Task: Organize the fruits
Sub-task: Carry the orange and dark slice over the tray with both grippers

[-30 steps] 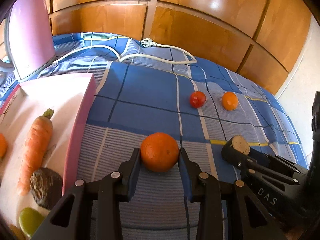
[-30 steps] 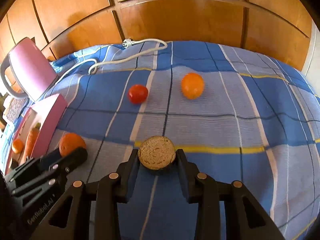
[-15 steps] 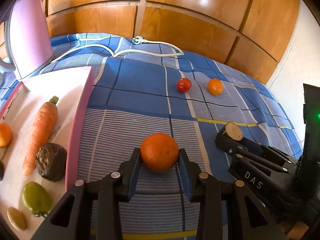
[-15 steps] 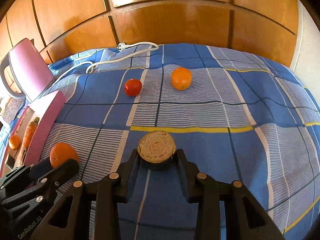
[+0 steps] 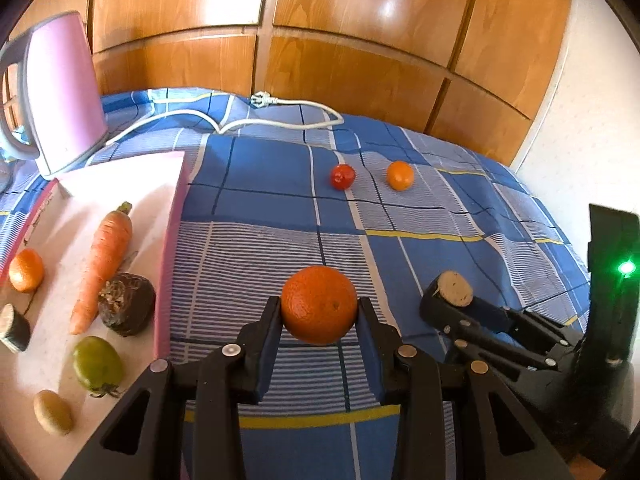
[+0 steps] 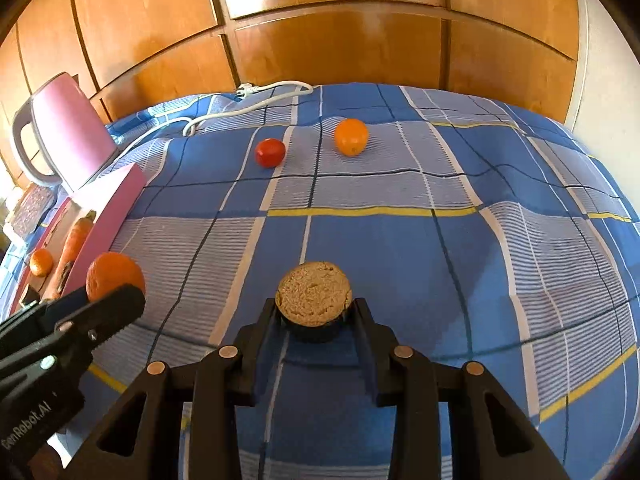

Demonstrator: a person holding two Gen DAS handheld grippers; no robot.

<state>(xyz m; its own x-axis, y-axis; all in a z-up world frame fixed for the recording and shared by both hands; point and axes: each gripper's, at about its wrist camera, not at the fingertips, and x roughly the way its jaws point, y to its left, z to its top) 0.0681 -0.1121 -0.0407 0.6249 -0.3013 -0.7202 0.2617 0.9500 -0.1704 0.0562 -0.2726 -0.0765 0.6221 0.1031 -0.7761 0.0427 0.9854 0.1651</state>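
Jaws still clamp orange [image 5: 319, 304], box [image 5: 120, 184] now nearer

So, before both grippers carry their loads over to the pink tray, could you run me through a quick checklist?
1. Left gripper shut on the orange: ok.
2. Right gripper shut on the dark cut piece: ok.
3. Bare space on the pink tray, near its far end: ok.
4. Grippers apart from each other, side by side: ok.
5. Loose items left on the blue cloth, a tomato and a small orange: not ok, both remain out.
6. Whether the cut piece counts as fruit: cannot tell.
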